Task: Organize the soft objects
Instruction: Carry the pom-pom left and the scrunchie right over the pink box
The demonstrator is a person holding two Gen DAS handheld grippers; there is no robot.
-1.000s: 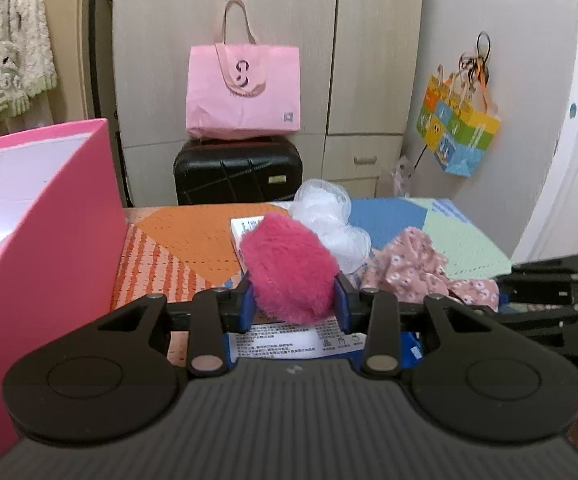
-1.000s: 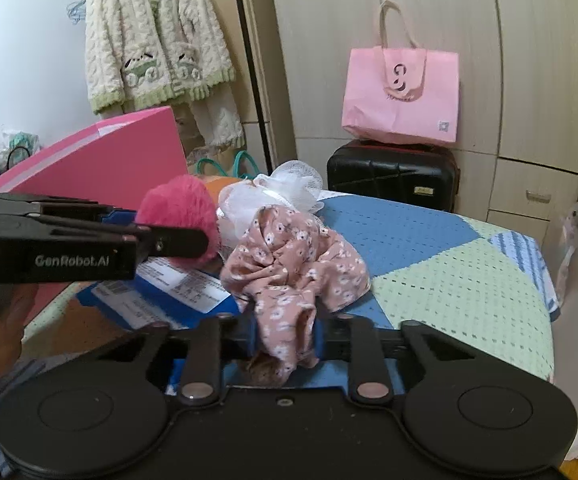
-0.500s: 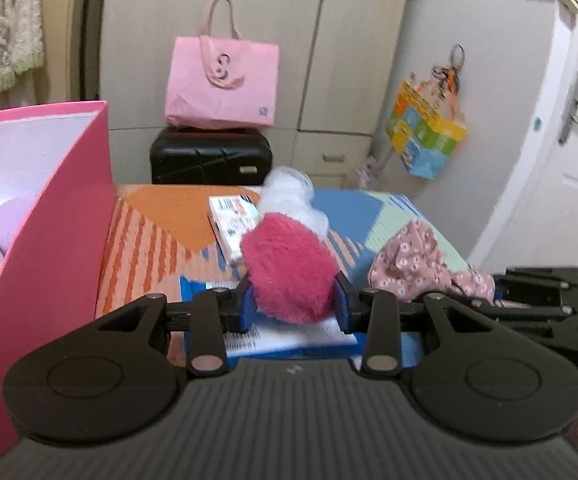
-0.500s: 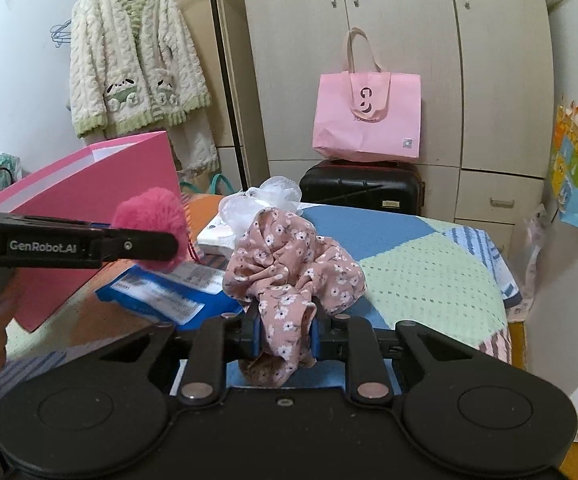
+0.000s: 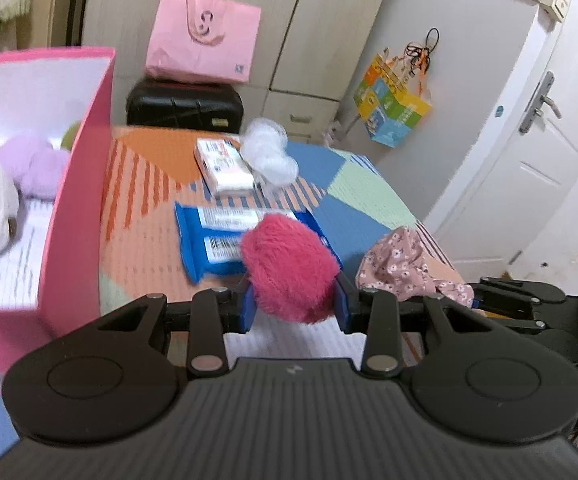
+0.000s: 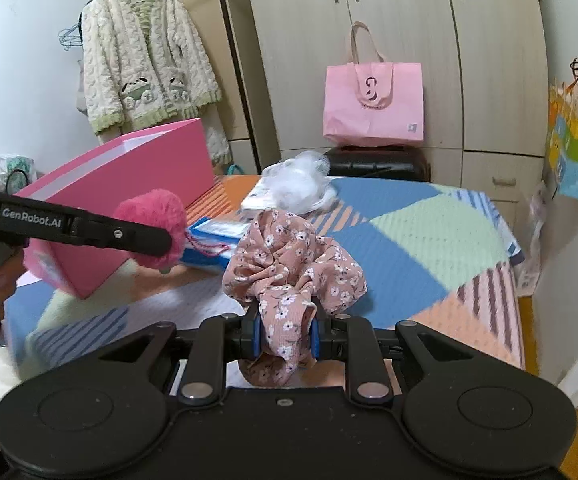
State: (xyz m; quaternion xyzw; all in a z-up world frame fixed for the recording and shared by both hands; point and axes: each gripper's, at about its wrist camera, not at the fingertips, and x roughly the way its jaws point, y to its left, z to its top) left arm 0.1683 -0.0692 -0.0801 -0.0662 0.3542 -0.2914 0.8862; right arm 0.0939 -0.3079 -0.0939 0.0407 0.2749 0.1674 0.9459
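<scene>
Pink box (image 5: 77,184) at 9 o'clock already has plush toys (image 5: 29,160) inside. Left tongs (image 5: 295,304) squeeze a magenta pom-pom (image 5: 289,268), right tongs (image 6: 287,336) clamp a floral scrunchie (image 6: 289,264) (both airborne). White mesh puff (image 5: 269,152) at 12 o'clock on the bed (image 6: 429,240) is left.

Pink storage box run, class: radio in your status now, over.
Left hand-held gripper shut on pink pompom. Right hand-held gripper shut on floral scrunchie. Pink storage box open, plush toys inside. Nothing in the way.
</scene>
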